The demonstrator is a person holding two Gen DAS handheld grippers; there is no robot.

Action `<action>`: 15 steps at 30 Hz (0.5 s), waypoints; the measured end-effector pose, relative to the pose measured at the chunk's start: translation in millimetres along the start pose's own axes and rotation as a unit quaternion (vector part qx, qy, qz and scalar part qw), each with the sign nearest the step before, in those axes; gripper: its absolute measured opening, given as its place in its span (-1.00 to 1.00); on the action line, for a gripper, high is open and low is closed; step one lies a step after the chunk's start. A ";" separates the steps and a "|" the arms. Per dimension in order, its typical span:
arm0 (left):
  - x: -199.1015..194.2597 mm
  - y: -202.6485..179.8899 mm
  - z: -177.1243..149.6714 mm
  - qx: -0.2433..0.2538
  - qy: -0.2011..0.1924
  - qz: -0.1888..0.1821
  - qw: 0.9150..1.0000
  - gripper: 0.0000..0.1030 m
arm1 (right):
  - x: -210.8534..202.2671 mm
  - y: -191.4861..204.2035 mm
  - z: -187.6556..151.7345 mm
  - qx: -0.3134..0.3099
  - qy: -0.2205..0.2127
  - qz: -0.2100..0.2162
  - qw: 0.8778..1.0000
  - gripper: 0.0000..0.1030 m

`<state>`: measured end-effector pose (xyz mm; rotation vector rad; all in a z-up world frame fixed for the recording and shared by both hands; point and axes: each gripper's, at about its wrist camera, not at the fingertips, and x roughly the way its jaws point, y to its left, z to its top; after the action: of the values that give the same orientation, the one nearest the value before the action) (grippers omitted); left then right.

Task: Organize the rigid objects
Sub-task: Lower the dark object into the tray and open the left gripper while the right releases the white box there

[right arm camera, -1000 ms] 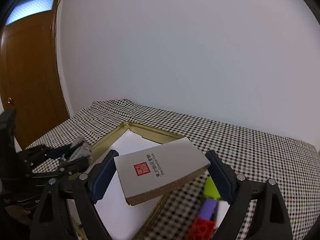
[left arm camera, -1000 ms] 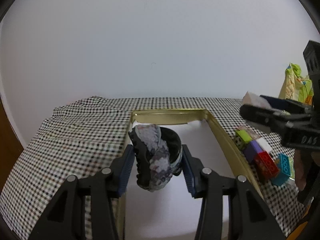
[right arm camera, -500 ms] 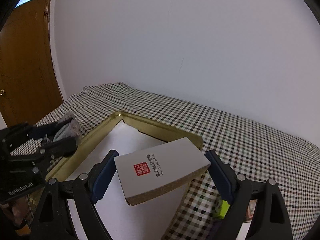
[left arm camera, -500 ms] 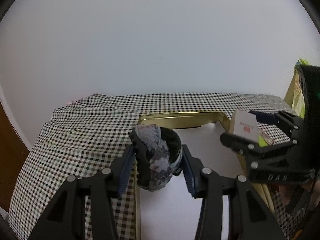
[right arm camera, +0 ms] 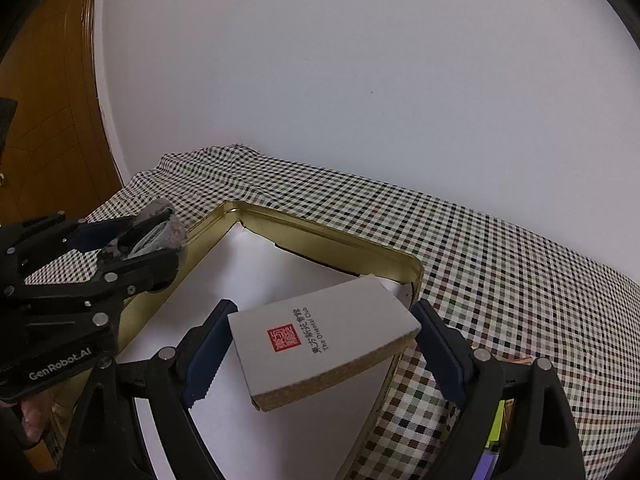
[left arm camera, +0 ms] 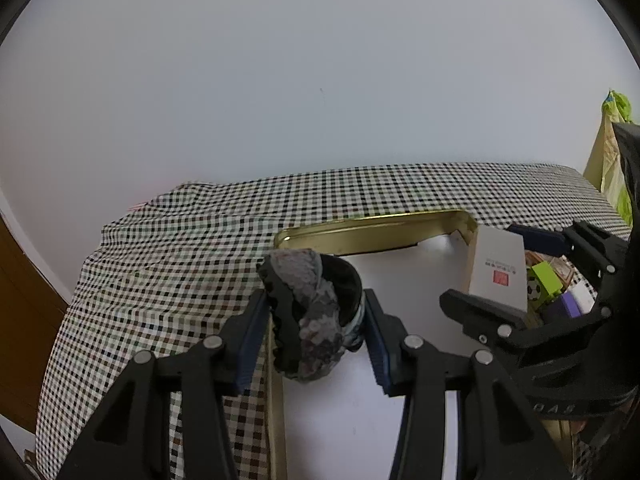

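Observation:
My left gripper (left arm camera: 314,332) is shut on a small grey patterned shoe (left arm camera: 308,312) with a black sole, held above the left rim of a gold tin tray (left arm camera: 376,232) lined in white. My right gripper (right arm camera: 320,344) is shut on a white cork-backed coaster (right arm camera: 324,332) with a red seal, tilted over the tray's (right arm camera: 320,232) far right corner. The right wrist view shows the left gripper (right arm camera: 132,244) and the shoe (right arm camera: 164,228) at the left. The left wrist view shows the right gripper (left arm camera: 500,276) and the coaster (left arm camera: 498,268) at the right.
A black-and-white checked cloth (left arm camera: 180,256) covers the table. Coloured toy blocks (left arm camera: 546,280) lie right of the tray. A yellow-green bag (left arm camera: 612,148) stands at the far right, a wooden door (right arm camera: 44,112) at the left, and a white wall behind.
My left gripper has carried the shoe leftward to the tray's left rim. My right gripper has brought the coaster lower and in over the tray's far right corner.

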<state>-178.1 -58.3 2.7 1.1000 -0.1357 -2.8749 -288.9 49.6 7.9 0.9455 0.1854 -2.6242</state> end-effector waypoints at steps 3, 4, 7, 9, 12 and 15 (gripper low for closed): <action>4.8 0.5 0.0 0.003 0.004 0.004 1.000 -0.11 | -2.7 0.0 -0.5 0.000 0.001 0.000 1.000 0.74; 6.5 0.8 -0.5 0.003 0.006 0.004 1.000 -0.11 | -3.5 -0.8 -0.8 0.002 0.003 0.001 1.000 0.74; 9.2 0.3 0.0 0.002 0.013 0.006 1.000 -0.11 | 1.7 0.6 -0.4 0.002 0.010 0.005 1.000 0.74; 9.3 0.7 0.8 0.002 0.015 0.004 1.000 -0.11 | 2.4 1.8 -0.5 0.000 0.013 0.005 1.000 0.74; 8.7 -0.2 1.3 0.003 0.021 0.005 1.000 -0.11 | 3.9 3.4 -0.1 -0.002 0.018 0.005 1.000 0.74; 9.3 -0.4 2.3 0.002 0.025 0.005 1.000 -0.11 | 3.9 5.1 0.1 -0.006 0.024 0.005 1.000 0.74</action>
<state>-186.6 -58.6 -1.8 1.1677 -0.1428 -2.8370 -290.0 43.7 5.5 1.0043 0.2092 -2.5900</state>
